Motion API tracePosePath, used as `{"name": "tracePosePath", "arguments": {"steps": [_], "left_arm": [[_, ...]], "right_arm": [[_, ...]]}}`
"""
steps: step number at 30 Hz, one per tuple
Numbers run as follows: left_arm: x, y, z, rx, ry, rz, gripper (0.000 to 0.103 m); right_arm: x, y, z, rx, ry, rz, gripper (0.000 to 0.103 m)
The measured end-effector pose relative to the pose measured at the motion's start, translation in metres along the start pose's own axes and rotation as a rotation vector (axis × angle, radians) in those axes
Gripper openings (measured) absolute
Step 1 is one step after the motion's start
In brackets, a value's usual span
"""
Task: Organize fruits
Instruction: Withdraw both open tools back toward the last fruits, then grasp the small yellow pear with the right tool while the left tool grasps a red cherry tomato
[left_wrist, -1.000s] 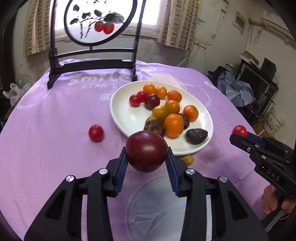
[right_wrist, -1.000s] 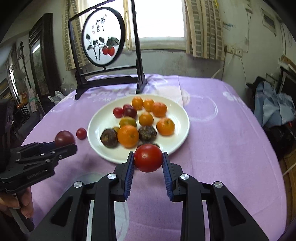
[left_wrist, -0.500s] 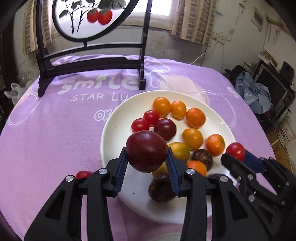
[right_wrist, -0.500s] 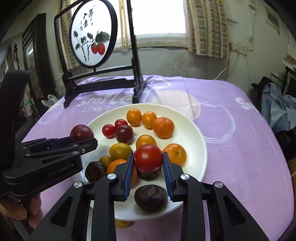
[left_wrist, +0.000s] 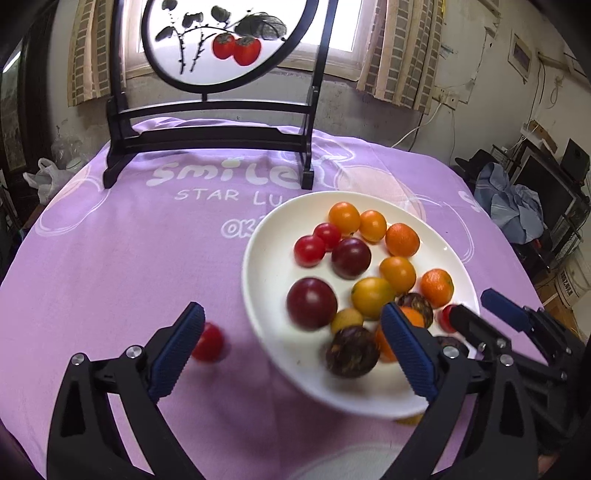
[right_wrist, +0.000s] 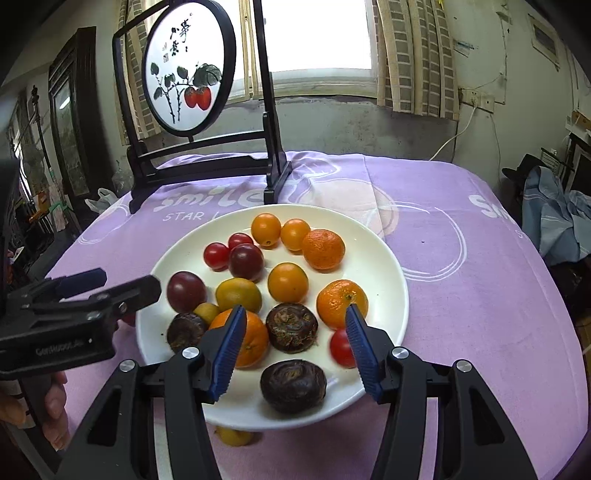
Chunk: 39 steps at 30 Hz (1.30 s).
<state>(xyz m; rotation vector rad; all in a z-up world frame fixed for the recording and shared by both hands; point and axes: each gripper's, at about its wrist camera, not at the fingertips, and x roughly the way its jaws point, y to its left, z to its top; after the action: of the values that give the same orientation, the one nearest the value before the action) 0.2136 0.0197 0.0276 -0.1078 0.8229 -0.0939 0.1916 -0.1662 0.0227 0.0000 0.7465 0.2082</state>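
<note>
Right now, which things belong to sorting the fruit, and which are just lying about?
Job:
white plate of fruit
red tomato on the purple cloth
yellow fruit by the plate's near rim
left tool and right tool, both open

Lying about:
painted screen
blue clothes

The right gripper (right_wrist: 295, 345) hung over the near side of the white plate (right_wrist: 384, 258), its blue-padded jaws spread wide with nothing between them. A small red tomato (right_wrist: 341, 348) lay on the plate just inside the right pad, looking slightly blurred. The left gripper (right_wrist: 110, 286) reached in from the left edge, jaws apart, beside a dark red plum (right_wrist: 185, 291).
</note>
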Motion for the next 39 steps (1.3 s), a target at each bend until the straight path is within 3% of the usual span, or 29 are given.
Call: {"name": "tracePosePath", "arguments": {"steps": [2,8,13,17,25,32,36,39], "left_arm": [[-0.009,0.009,-0.008,-0.012,0.001,0.010,0.095],[-0.024,0.034,-0.032,-0.073,0.005,0.030,0.096],[-0.025,0.053,-0.053,-0.089,-0.005,0.099,0.096],[-0.025,0.065,-0.056,-0.079,0.007,0.111,0.096],[-0.030,0.071,-0.057,-0.085,0.013,0.089,0.096],[-0.023,0.080,-0.057,-0.117,0.037,0.090,0.096],[-0.019,0.082,-0.058,-0.127,0.048,0.087,0.096],[-0.016,0.081,-0.059,-0.121,0.059,0.091,0.096]], "right_arm": [[-0.008,0.003,-0.002,-0.001,-0.013,0.004,0.066],[-0.025,0.015,-0.017,-0.022,-0.001,0.019,0.066],[-0.041,0.024,-0.035,-0.062,0.022,0.056,0.066],[-0.044,0.022,-0.052,-0.039,0.064,0.058,0.066],[-0.022,0.044,-0.080,-0.090,0.171,-0.028,0.066],[0.009,0.058,-0.076,-0.118,0.221,-0.111,0.053],[0.017,0.063,-0.068,-0.125,0.223,-0.116,0.031],[0.019,0.062,-0.066,-0.107,0.222,-0.114,0.029]]}}
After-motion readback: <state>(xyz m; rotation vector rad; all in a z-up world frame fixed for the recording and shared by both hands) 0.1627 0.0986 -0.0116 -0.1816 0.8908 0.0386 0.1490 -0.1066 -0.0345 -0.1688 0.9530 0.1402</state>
